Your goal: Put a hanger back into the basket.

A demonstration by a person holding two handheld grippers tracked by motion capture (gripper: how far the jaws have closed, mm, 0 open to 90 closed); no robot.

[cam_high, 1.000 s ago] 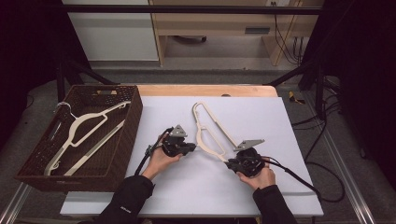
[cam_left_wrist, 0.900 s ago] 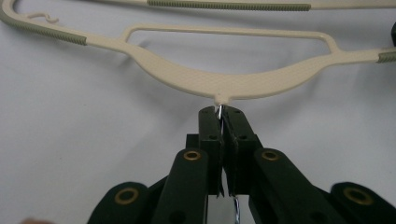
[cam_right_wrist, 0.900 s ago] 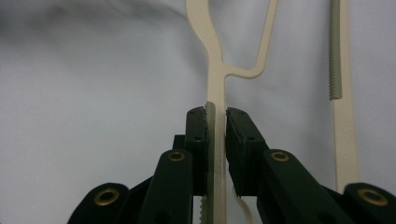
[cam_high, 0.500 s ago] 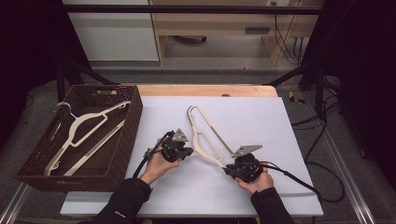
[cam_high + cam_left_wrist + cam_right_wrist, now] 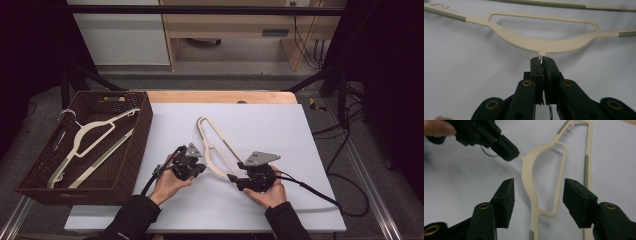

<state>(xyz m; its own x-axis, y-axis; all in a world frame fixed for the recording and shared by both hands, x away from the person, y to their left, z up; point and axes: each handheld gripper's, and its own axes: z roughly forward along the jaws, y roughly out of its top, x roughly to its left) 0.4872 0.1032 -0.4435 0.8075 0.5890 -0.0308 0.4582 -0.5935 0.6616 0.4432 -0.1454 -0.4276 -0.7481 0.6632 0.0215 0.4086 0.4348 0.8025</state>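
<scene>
I see my left claw clamped on the thin metal hook stem at the neck of the cream hanger, which lies flat on the white table between my two hands. My right claw stands wide apart — its jaws straddle the hanger's shoulder, apparently without touching it. A second hanger lies in the brown basket at the table's left.
</scene>
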